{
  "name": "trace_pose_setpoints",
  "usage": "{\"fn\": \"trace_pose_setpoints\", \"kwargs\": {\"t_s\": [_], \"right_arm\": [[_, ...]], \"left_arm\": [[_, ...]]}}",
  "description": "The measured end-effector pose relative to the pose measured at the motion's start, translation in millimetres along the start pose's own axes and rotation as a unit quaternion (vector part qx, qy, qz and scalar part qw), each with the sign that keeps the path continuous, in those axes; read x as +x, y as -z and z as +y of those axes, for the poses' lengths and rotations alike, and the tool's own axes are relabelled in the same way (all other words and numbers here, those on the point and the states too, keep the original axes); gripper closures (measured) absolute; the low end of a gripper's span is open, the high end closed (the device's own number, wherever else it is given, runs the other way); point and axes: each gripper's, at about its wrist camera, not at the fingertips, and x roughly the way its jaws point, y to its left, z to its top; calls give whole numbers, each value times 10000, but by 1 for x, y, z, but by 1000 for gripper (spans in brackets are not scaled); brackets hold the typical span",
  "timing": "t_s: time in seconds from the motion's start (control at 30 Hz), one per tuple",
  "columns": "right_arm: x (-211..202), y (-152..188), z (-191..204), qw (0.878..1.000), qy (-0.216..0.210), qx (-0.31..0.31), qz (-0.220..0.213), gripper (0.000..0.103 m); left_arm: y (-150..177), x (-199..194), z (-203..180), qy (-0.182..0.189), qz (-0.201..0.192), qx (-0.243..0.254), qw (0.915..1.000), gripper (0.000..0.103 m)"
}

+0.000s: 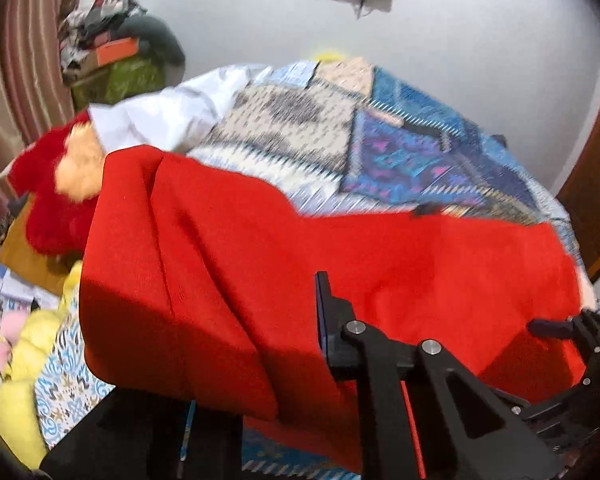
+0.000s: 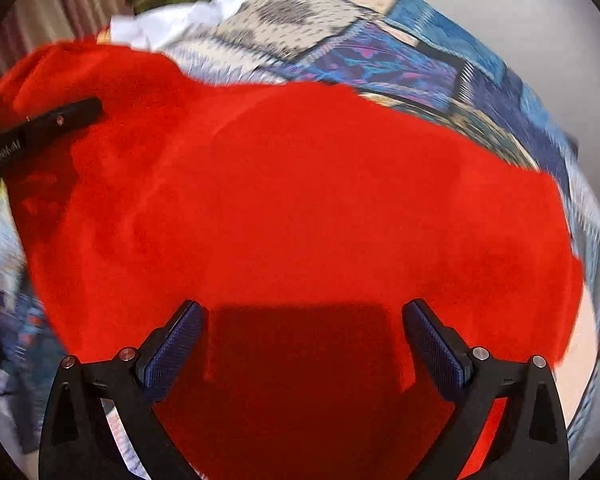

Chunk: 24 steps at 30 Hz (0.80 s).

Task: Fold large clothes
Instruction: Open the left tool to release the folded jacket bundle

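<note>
— So, where's the cloth?
— Spread over my patchwork bedspread (image 2: 440, 60): a broad red garment (image 2: 300, 200), matte, softly creased.
— And your grippers?
— Right gripper (image 2: 304, 344) spread wide above it, blue ribbed pads (image 2: 436, 352) bare. Left gripper (image 1: 324, 320): cloth drapes over it; I cannot tell.

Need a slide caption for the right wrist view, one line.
Right claw, open, poised over bright red cloth garment spread on blue patchwork-print bedspread; left claw at the garment's far-left edge.
</note>
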Motion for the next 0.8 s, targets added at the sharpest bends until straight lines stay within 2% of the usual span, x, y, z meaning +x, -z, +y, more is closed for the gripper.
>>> {"fn": "trace_pose_setpoints", "kwargs": {"t_s": [0.13,0.27,0.37,0.5,0.6,0.67,0.73,0.8], "right_arm": [[-39,18,-43,9977,-132,615,-249,3],[-92,47,-94,9914,317,1084,-658,3],[-129,73,-133,9844,626,1405,-857,3],[-160,104,-166,9760,812,1775,-964,3],[-172,127,-182,9708,788,2046,-975,3],[-177,139,-188,9686,773,2156,-969,3],[-180,149,-191,9677,768,2199,-965,3],[-182,157,-191,9682,762,2194,-931,3]], "left_arm": [[-25,-27,-45,201,-334,398,9984,93],[-35,-54,-108,337,-672,1080,9913,94],[-20,-64,-169,543,-681,1747,9808,94],[22,-60,-233,899,-333,2466,9644,94],[64,-41,-268,1256,353,2877,9488,94],[85,-30,-277,1312,771,3021,9411,94],[98,-26,-279,1221,938,3208,9345,93],[101,-31,-275,1275,925,3242,9328,89]]}}
